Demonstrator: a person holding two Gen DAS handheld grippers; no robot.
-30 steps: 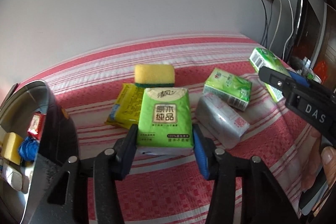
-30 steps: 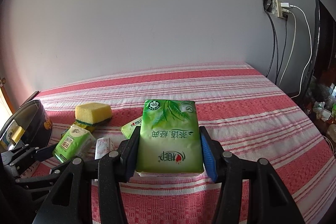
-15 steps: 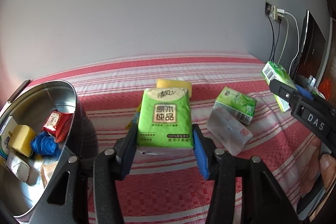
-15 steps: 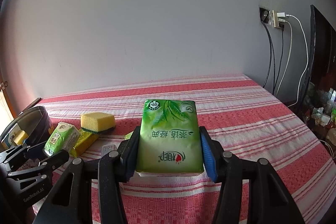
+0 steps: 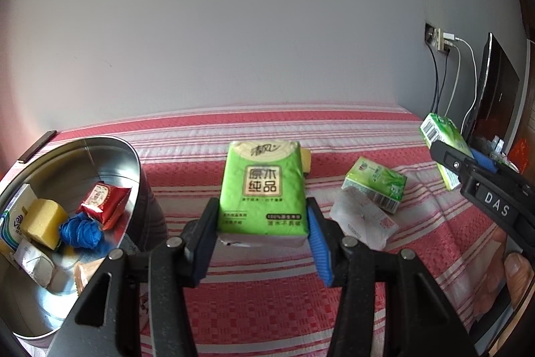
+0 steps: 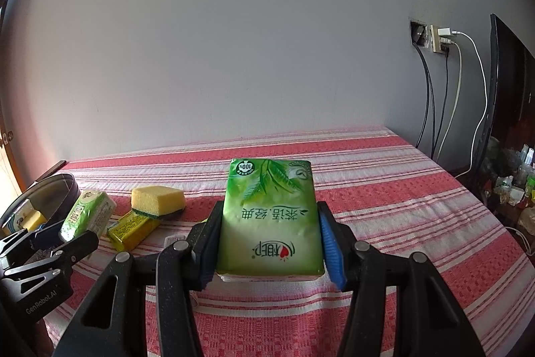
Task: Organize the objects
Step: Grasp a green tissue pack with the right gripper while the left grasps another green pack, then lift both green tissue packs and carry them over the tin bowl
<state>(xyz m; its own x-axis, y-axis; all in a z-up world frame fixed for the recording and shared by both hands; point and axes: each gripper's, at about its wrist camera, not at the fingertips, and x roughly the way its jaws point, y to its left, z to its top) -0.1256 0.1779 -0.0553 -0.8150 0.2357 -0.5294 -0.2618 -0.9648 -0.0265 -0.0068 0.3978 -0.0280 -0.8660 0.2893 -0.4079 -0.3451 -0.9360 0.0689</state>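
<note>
Left hand-held gripper clamped across the flanks of a soft, light green plastic-wrapped tissue pack, aloft beside the round metal tin. Right hand-held gripper clamped likewise on a leaf-printed green tissue pack. Probably squashy, slick film; best gripped mid-sides.

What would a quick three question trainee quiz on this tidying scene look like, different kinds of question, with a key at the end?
1. True or false: the left gripper is empty.
2. What colour is the coil of rope inside the metal tin? A red, B blue, C white.
3. Fill in: on the striped cloth, the yellow sponge rests partly on top of a yellow ____.

Key
1. False: it is shut on a green tissue pack, just as the right gripper is shut on its own leaf-print tissue pack.
2. B, blue.
3. Packet.
</note>
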